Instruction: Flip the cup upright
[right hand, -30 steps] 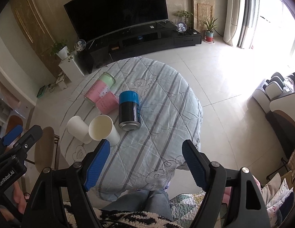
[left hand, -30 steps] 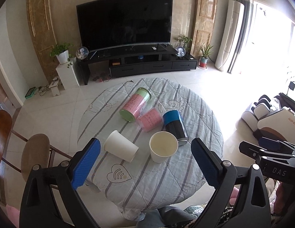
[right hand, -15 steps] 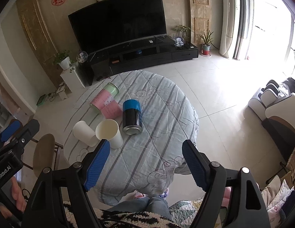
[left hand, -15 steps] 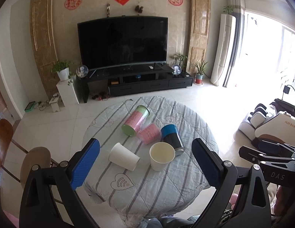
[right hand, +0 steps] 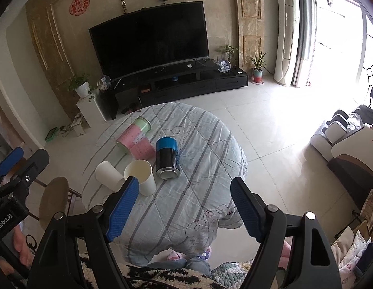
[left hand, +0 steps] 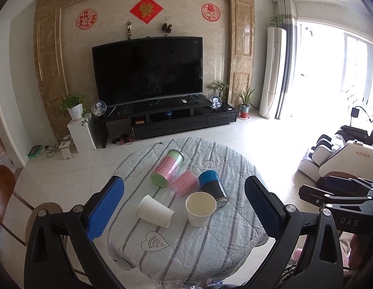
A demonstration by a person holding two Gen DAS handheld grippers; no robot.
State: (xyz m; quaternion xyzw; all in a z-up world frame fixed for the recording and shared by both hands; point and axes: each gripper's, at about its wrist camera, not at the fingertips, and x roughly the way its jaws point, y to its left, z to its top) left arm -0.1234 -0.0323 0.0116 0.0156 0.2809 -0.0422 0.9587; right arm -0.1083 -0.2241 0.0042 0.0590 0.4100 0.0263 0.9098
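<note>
White paper cup lying tipped on the quilted round table

The white paper cup [left hand: 154,211] is lying on its side beside an upright cream paper cup [left hand: 200,208], axis running left-right, below the left gripper [left hand: 184,207]; both it and the right gripper [right hand: 184,207] are hanging wide apart, empty, the left appearing nearer.

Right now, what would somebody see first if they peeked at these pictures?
Probably the jumble of cups on the round table in the middle of the room: one white paper cup lies on its side beside an upright one, with pink, green and blue canisters toppled behind. Behind them, a big black TV fills the wall.
</note>
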